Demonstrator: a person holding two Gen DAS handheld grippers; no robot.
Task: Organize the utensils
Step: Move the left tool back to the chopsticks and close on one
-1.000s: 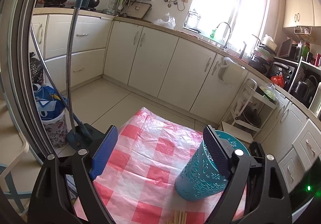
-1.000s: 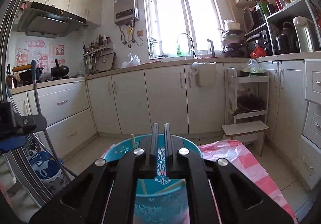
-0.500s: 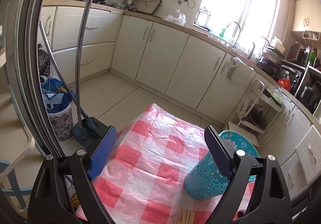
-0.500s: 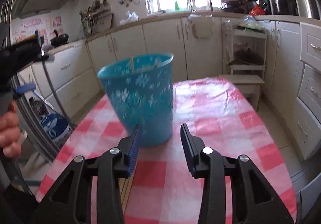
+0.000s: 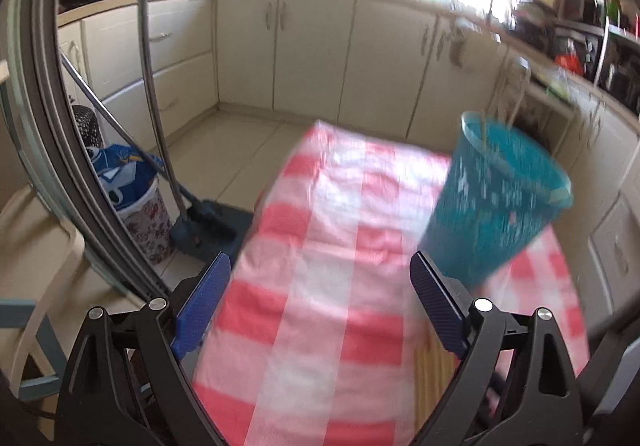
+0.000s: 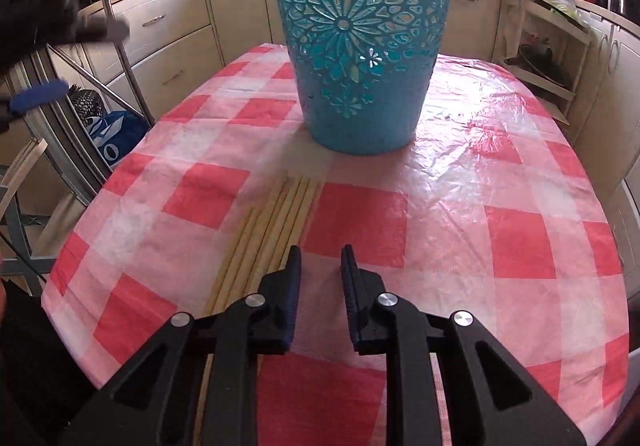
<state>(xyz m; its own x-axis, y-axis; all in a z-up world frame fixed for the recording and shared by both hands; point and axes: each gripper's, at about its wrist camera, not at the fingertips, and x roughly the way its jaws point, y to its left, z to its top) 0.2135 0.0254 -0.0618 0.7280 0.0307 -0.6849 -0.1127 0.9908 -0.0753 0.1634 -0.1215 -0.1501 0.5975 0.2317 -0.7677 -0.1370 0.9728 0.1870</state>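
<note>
Kitchen table, checked cloth (image 6: pixel 460 214): teal basket (image 6: pixel 360 46) upright, chopsticks (image 6: pixel 272 230) flat before it.
Right gripper (image 6: pixel 320 262): jaws narrowing, nothing between. Left gripper (image 5: pixel 320 286): jaws wide, empty.

One bucket, one bundle of sticks, two tools

On the tabletop (image 6: pixel 480 174) stands one teal cut-out bucket (image 6: pixel 360 46), and before it lies one row of wooden chopsticks (image 6: pixel 272 230), about six side by side, the exact number hard to tell. Two tools show: the right tool (image 6: pixel 321 258) and the left tool (image 5: pixel 320 286). One long-handled dustpan (image 5: pixel 208 222) stands on the floor.
</note>
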